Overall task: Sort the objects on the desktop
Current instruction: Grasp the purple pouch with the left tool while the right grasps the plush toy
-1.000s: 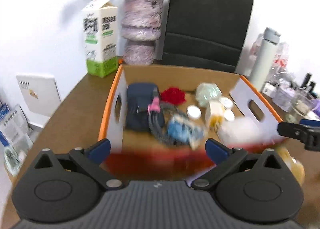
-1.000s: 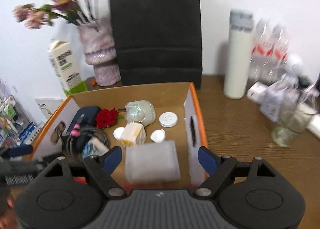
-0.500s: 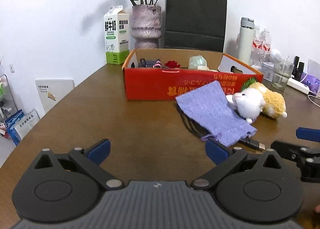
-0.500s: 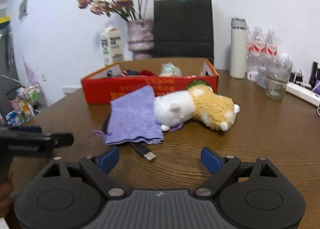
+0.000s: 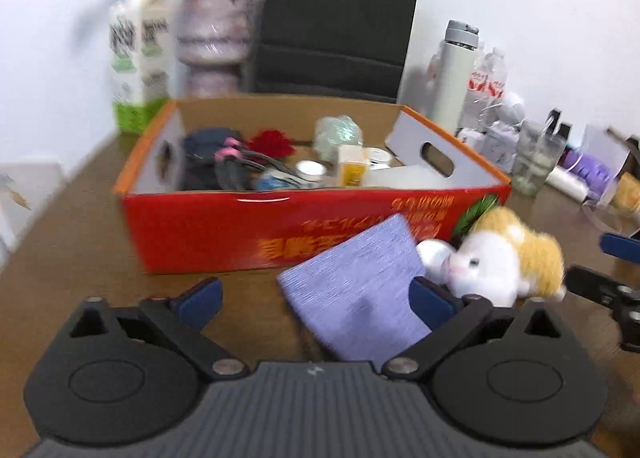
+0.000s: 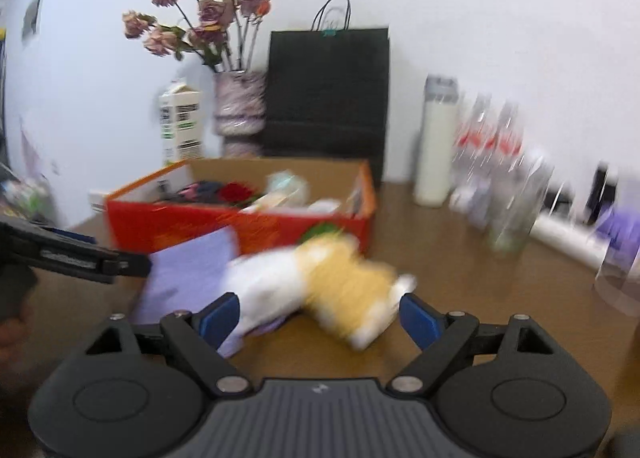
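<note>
Purple cloth [image 5: 360, 290] and plush toy [image 6: 320, 290] lie just before the red box [image 5: 240, 230]. Both the left gripper [image 5: 316, 298] and right gripper [image 6: 320, 318] are held wide open, empty; the plush should be straddled squarely, then closed on.

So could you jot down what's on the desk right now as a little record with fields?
box: red, open, holding small items
cloth: purple, on table in front of box
plush: white and orange, lying right of cloth
left gripper: open, empty, over cloth
right gripper: open, empty, near plush
behind box: vase, carton, black bag
</note>
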Demonstrator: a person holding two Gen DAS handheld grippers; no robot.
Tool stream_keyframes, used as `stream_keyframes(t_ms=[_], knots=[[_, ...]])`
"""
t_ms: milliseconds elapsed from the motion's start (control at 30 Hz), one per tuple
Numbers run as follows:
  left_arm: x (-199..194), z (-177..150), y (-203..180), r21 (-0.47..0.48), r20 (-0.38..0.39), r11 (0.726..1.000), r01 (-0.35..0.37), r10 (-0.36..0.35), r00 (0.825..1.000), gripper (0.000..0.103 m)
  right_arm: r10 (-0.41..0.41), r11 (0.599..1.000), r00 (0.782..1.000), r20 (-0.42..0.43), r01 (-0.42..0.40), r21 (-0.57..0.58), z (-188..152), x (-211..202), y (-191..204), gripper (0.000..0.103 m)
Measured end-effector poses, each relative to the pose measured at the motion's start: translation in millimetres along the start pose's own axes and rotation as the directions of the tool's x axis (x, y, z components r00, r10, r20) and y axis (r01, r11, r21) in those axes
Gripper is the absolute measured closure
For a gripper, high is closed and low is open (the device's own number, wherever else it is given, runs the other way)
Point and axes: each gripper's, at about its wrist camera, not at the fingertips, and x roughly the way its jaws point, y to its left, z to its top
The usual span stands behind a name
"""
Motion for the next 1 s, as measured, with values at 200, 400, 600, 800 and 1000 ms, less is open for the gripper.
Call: stream_keyframes(t_ms=[200,400,600,800,1000], knots=[[25,2,0,-0.026,-0.06,0.999,-0.038,0.037,0.998,0.081,0.113,0.969,0.989,-0.095,-0.131,-0.21,15,47,-3,0.024],[-22,-8,-3,-0.04,0.014,0.999,-0.02,0.021,1.0,0.097,0.109,0.988,0.989,-0.102,-0.118,-0.095,10,55,-3,0.059],[-81,-34,5,-0.116,0.056,0.993,-0.027,0.034,0.998,0.098,0.047,0.998,0.989,-0.137,-0.052,-0.038,-4,12,12,0.071],[-119,-57,14,-0.083,0.035,0.994,-0.064,0.067,0.997,0.097,0.18,0.981,0.981,-0.067,-0.174,0.084,-4,-37,16,0.054],[-99,-77,2,-0.009,-0.056,0.995,-0.094,0.094,0.994,0.078,0.078,0.995,0.982,-0.172,-0.066,0.073,-9,15,29,0.029]])
